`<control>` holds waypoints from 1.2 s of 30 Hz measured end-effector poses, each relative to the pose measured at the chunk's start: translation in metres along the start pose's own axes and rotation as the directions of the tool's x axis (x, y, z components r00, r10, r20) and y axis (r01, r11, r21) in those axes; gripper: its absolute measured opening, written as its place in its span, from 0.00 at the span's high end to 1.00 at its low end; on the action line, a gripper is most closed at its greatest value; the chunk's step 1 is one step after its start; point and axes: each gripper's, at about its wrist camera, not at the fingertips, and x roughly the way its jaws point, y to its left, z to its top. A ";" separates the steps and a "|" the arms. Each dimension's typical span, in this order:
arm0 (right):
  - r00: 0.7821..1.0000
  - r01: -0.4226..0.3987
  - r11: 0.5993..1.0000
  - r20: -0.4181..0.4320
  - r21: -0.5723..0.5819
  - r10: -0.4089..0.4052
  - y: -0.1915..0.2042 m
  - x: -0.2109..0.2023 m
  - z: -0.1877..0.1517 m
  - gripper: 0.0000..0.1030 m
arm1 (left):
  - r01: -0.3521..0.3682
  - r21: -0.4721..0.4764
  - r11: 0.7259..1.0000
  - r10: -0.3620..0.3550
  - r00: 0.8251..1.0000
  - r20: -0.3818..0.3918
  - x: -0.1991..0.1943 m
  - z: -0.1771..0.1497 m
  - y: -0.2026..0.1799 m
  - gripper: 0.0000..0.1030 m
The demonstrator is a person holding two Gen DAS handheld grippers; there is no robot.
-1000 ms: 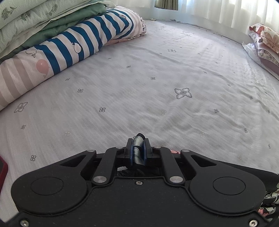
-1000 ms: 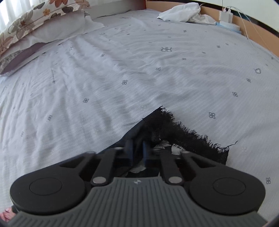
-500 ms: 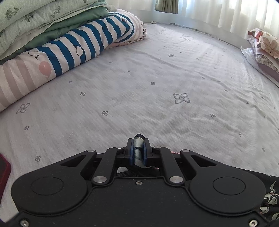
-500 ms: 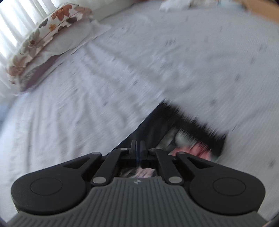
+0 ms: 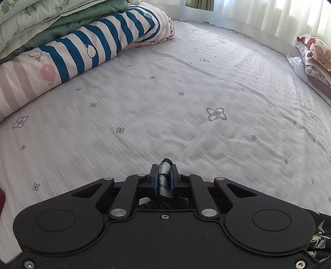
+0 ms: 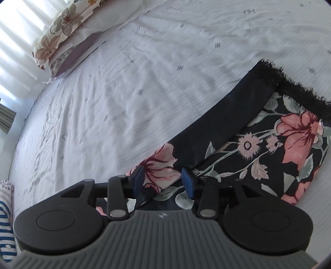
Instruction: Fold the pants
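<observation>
- Crowding the bed sheet's [image 5: 186, 87] left edge, a striped quilt roll [image 5: 86, 51] under green bedding [image 5: 51, 18]; floral pillows [image 6: 62, 27] lie far off.
- Left gripper [image 5: 164, 178] pinches a bunched fold of the pants [image 6: 258, 144]; its body hides the rest.
- Only the right view shows them spread flat, fringed hem [image 6: 289, 89] outward; right gripper [image 6: 163, 182] is opening, fabric loose between the pads.

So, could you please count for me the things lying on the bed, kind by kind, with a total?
Pants: 1, the black floral pants, partly folded on the bed sheet.
Rolled striped quilts: 1, the blue-and-white one.
Green folded bedding: 1 stack; its layers cannot be told apart.
Floral pillows: 1.
Total: 4.
</observation>
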 end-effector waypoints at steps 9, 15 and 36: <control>1.000 0.018 0.993 -0.010 0.115 -0.017 -0.015 -0.001 0.001 0.21 | 0.011 -0.017 1.000 -0.010 1.000 0.002 0.003 0.001 0.001 0.90; 0.995 -0.043 0.988 0.097 0.148 0.029 -0.021 0.006 0.012 0.39 | 0.005 -0.010 1.000 -0.005 1.000 0.006 0.003 0.001 -0.002 0.90; 0.963 0.141 0.984 0.217 0.109 -0.162 -0.009 0.007 0.019 0.99 | -0.004 0.024 1.000 0.003 0.999 0.045 0.001 -0.001 -0.012 0.90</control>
